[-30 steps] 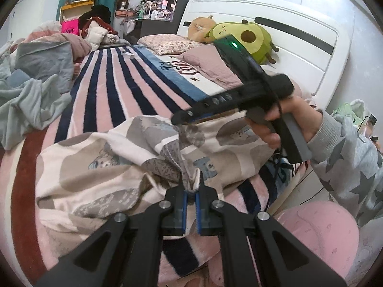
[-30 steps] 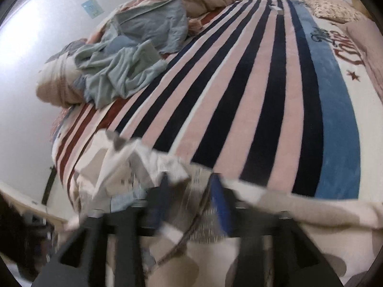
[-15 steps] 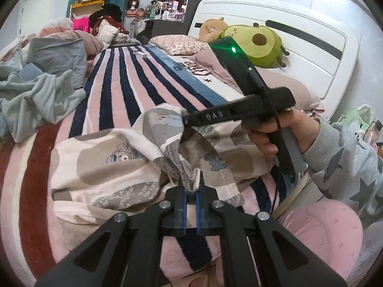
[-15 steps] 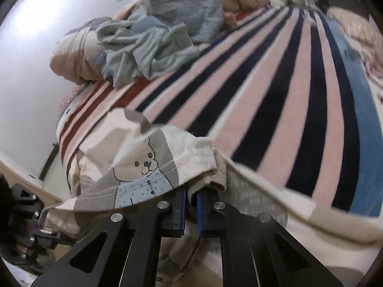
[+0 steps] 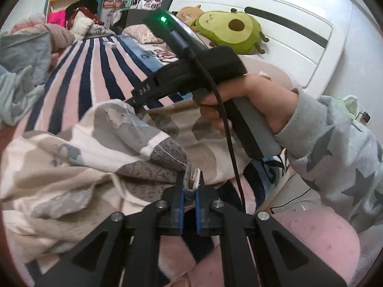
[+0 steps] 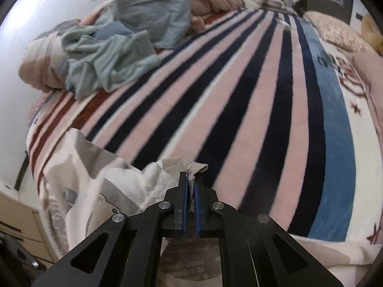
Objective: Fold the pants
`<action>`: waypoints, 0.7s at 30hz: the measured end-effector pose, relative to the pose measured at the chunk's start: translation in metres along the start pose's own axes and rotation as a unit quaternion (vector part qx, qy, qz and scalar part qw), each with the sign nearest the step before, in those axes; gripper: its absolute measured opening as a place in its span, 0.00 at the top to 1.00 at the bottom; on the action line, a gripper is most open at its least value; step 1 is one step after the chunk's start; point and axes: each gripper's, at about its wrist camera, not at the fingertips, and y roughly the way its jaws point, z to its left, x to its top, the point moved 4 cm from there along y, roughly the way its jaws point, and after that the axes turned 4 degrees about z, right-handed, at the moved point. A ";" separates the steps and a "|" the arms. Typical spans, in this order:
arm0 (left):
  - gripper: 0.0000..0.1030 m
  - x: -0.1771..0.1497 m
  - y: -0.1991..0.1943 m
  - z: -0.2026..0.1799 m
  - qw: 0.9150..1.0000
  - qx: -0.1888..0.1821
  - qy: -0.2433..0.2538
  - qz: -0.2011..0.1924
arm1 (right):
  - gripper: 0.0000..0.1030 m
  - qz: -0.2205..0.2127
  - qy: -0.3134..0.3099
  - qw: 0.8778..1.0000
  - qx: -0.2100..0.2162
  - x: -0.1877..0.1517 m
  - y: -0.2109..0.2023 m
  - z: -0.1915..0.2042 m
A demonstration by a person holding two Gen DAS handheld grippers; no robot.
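1. Right wrist view: a second ago the right gripper (image 6: 190, 184) stood with its fingers apart over blurred cloth; now its blue pads are pinched narrow on a hem corner of the pants (image 6: 100, 186)
2. Left wrist view: the left gripper (image 5: 189, 186) keeps its narrow pinch on a folded edge of the pants (image 5: 95, 148), as it did a second ago, and the right hand (image 5: 229, 105) with its black tool has come nearer and larger in the picture
3. Pants cloth, cream with grey bear patches, sticks up between both pairs of fingers; the rest lies rumpled on the near end of the striped blanket (image 6: 239, 95)
4. Across the bed lies a heap of grey-blue clothes (image 6: 115, 47); an avocado plush (image 5: 229, 31) leans at the white headboard (image 5: 299, 24); the right tool's cable (image 5: 229, 143) hangs across the cloth just beside the left fingers
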 end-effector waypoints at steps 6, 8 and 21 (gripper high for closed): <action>0.40 0.001 -0.017 0.001 1.000 -0.010 0.010 -0.020 | 0.76 -0.023 0.033 0.999 0.009 -0.010 -0.033 -0.024; 0.40 -0.001 -0.032 0.009 1.000 -0.001 0.007 -0.030 | 0.66 -0.031 0.040 0.998 0.044 -0.013 -0.045 -0.022; 0.55 -0.053 -0.073 0.111 0.986 0.148 -0.071 -0.010 | 0.97 -0.001 -0.021 1.000 -0.006 -0.045 -0.012 0.030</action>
